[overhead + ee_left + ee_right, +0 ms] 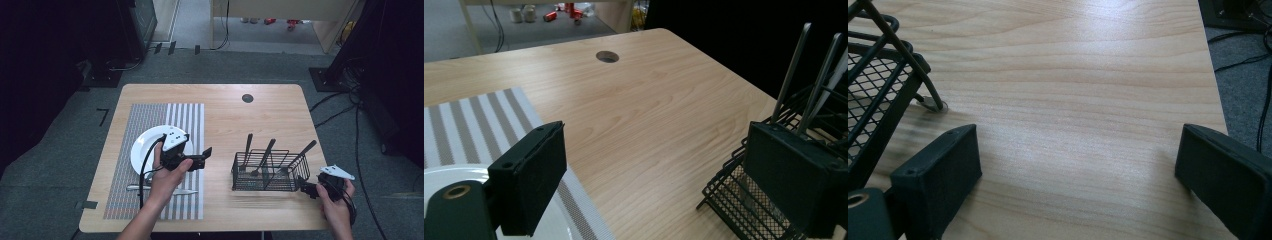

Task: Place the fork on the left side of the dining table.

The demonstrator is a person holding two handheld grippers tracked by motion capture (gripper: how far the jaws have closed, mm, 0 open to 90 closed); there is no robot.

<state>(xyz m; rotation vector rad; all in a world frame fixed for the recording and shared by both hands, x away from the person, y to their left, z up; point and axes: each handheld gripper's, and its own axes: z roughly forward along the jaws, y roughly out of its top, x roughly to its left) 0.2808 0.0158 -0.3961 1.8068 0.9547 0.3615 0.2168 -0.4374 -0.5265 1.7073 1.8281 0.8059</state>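
Between grippers: wire caddy [270,172], bare table [225,120].

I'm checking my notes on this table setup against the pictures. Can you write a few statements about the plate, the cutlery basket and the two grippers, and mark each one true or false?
1. The white plate sits on the striped placemat. True.
2. The black wire basket holds three pieces of cutlery with their handles up. True.
3. The left gripper is shut on a fork. False: its jaws stand wide apart and hold nothing.
4. The right gripper is to the left of the basket. False: it is at the basket's right end, near the table's right front corner.
5. A piece of cutlery lies on the placemat in front of the plate. True.
6. The right gripper holds the basket's rim. False: its jaws are open over bare wood.
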